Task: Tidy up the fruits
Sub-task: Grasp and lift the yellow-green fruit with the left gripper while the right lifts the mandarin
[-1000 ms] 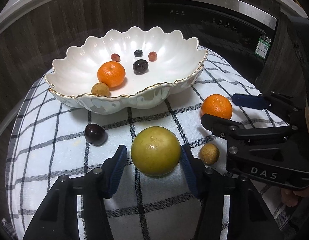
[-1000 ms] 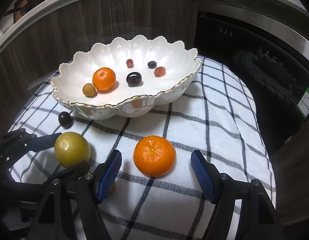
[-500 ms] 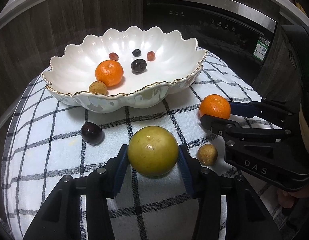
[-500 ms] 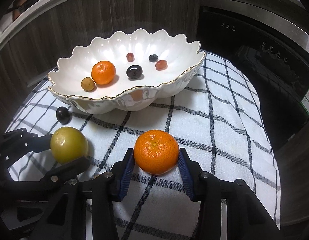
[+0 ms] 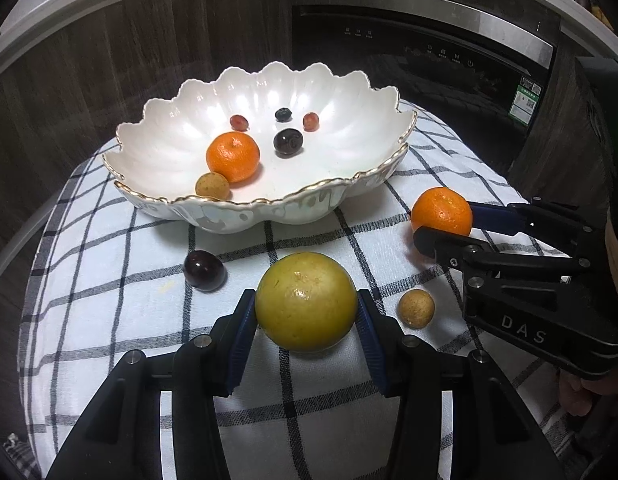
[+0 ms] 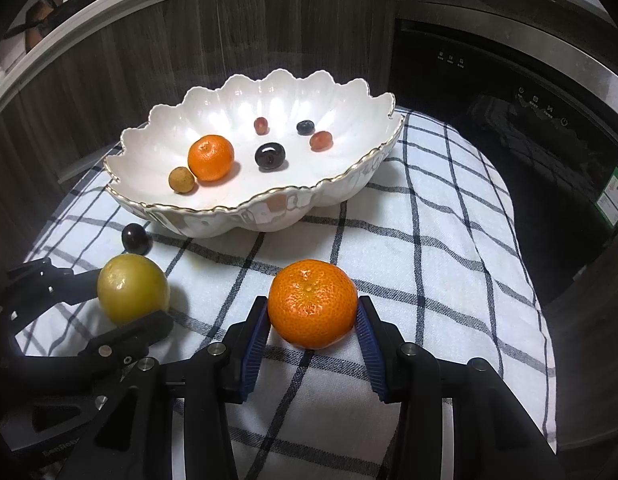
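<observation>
My left gripper [image 5: 306, 312] is shut on a yellow-green round fruit [image 5: 306, 301], lifted slightly above the checked cloth [image 5: 109, 320]. My right gripper [image 6: 312, 316] is shut on a tangerine [image 6: 312, 303]; the pair also shows in the left wrist view [image 5: 441, 212]. A white scalloped bowl [image 5: 349, 196] stands behind, holding a tangerine [image 5: 233, 156], a tan longan [image 5: 212, 186], a dark plum [image 5: 288, 142], two red grapes and a blueberry. A dark plum [image 5: 204, 270] and a tan longan [image 5: 416, 308] lie loose on the cloth.
The cloth covers a small round table; its edges drop off close on the left and right. Dark wood cabinet fronts [image 5: 109, 60] and a black appliance door [image 5: 429, 60] stand behind the bowl.
Both grippers have closed on their fruits: the left on the yellow-green fruit, the right on the tangerine. Both have lifted a little and the views have pulled back slightly.
</observation>
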### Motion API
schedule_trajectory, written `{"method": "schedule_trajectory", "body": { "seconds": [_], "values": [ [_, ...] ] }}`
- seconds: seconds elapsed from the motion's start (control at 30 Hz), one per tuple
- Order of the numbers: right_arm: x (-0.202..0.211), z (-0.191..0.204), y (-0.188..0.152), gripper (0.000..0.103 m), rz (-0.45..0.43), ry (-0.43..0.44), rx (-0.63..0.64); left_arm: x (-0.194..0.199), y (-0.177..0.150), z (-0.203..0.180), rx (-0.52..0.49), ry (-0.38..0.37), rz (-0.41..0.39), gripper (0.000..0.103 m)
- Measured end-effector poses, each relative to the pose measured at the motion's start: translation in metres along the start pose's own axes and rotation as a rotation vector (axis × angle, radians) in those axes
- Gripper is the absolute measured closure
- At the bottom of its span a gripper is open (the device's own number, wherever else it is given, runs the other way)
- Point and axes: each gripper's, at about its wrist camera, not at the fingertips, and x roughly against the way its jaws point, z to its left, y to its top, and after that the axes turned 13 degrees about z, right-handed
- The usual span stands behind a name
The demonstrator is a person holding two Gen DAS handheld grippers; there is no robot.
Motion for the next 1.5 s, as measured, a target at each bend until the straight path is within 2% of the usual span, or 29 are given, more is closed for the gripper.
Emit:
{"method": "schedule_trajectory", "body": {
  "seconds": [0.9, 1.5],
  "values": [
    [0.046, 0.015, -0.002, 0.059, -0.076, -0.004, -0.003, 0.047, 0.000, 0.018, 0.039, 0.039, -0.076, 0.055],
    [0.077, 0.028, 0.016, 0.059, -0.121, 0.005, -0.017, 0.084, 0.016, 0.037, 0.070, 0.067, -0.128, 0.055]
  ]
}}
